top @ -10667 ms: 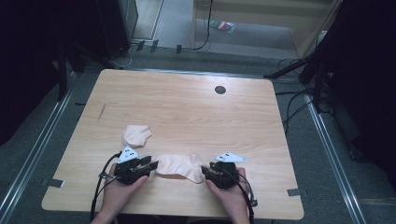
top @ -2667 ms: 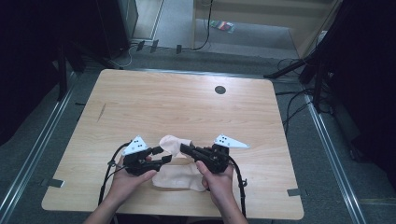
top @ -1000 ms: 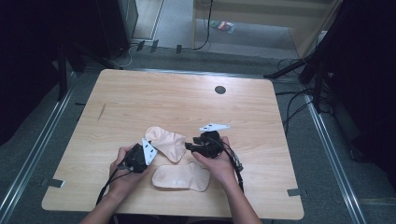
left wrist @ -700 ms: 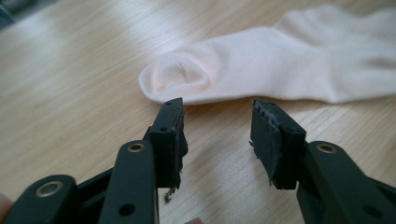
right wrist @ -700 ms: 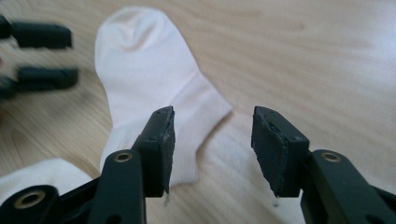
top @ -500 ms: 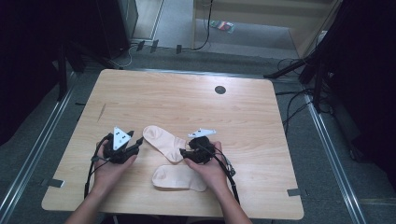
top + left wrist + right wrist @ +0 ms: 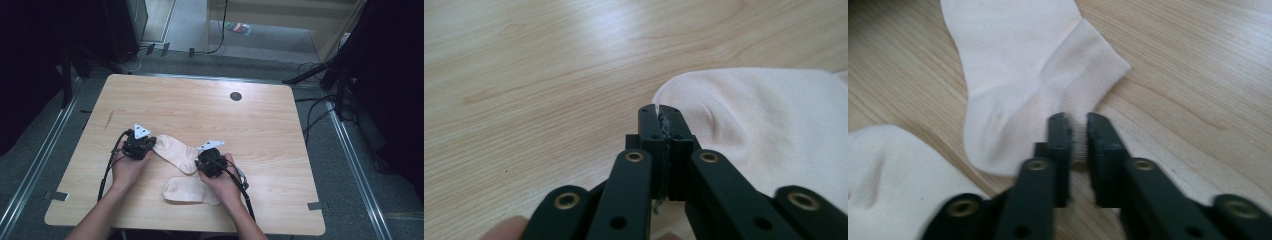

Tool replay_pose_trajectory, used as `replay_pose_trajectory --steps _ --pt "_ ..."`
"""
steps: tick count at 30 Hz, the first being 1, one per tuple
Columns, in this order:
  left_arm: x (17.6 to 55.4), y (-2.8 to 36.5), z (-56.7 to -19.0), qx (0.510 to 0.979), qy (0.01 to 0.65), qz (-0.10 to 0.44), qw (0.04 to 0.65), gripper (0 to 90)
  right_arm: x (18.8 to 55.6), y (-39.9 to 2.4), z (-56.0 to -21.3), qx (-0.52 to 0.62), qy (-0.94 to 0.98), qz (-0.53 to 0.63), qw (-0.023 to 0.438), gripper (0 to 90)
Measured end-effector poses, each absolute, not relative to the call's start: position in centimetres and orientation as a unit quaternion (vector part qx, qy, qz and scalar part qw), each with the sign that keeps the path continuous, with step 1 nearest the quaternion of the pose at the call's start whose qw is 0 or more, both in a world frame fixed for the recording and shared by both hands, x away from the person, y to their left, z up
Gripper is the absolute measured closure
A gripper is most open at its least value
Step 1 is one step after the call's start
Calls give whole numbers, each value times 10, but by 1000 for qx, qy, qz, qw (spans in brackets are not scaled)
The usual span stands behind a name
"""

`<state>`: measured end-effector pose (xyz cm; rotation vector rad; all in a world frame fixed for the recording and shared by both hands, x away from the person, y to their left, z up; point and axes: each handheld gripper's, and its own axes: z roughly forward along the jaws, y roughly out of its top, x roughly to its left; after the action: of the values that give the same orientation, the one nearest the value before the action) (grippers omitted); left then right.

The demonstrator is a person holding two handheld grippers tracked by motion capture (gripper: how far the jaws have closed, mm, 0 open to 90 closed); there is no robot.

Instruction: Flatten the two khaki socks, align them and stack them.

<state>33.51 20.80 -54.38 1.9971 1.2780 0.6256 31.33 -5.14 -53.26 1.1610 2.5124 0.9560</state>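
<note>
Socks: two, pale pink. Upper sock (image 7: 175,152) lies spread near the table's (image 7: 280,130) front edge, midway between its left and right edges; lower sock (image 7: 192,190) lies just in front of it. My left gripper (image 7: 142,145) has just closed on the toe hem of the upper sock; my right gripper (image 7: 1077,131) has just closed and pinches its ribbed cuff, jaws nearly together. I judge the fabric light, limp and stretchy; it will sag and slip. Best hold: cuff edge and toe edge, both layers.
</note>
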Motion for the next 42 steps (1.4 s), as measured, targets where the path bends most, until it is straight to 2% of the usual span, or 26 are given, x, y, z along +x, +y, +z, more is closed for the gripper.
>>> replay_pose_trajectory --steps 10,16,18,20,21,23,28,31,34,39,42 --pt "294 196 -529 732 500 220 408 900 322 -91 -514 415 832 343 134 882" --pt "281 172 -539 753 485 204 395 900 334 -111 -513 442 822 331 141 853" --pt "282 173 -543 746 493 201 400 754 335 -112 -519 448 820 320 156 721" --pt "283 177 -542 734 507 205 402 617 333 -116 -519 466 804 335 157 653" --pt "285 180 -541 728 512 202 408 575 332 -119 -519 472 794 349 156 627" --pt "289 185 -539 720 519 196 417 565 331 -124 -519 484 779 370 148 607" --pt "302 184 -540 726 523 177 410 636 330 -119 -529 483 786 359 140 575" --pt "307 177 -547 746 517 180 379 650 329 -113 -536 479 793 350 138 583" --pt "305 172 -549 756 506 193 367 729 325 -108 -539 474 796 344 156 650" --pt "300 163 -549 777 474 216 354 878 318 -107 -542 462 796 351 171 841" --pt "297 161 -548 790 454 228 342 900 314 -105 -542 451 800 347 188 871"
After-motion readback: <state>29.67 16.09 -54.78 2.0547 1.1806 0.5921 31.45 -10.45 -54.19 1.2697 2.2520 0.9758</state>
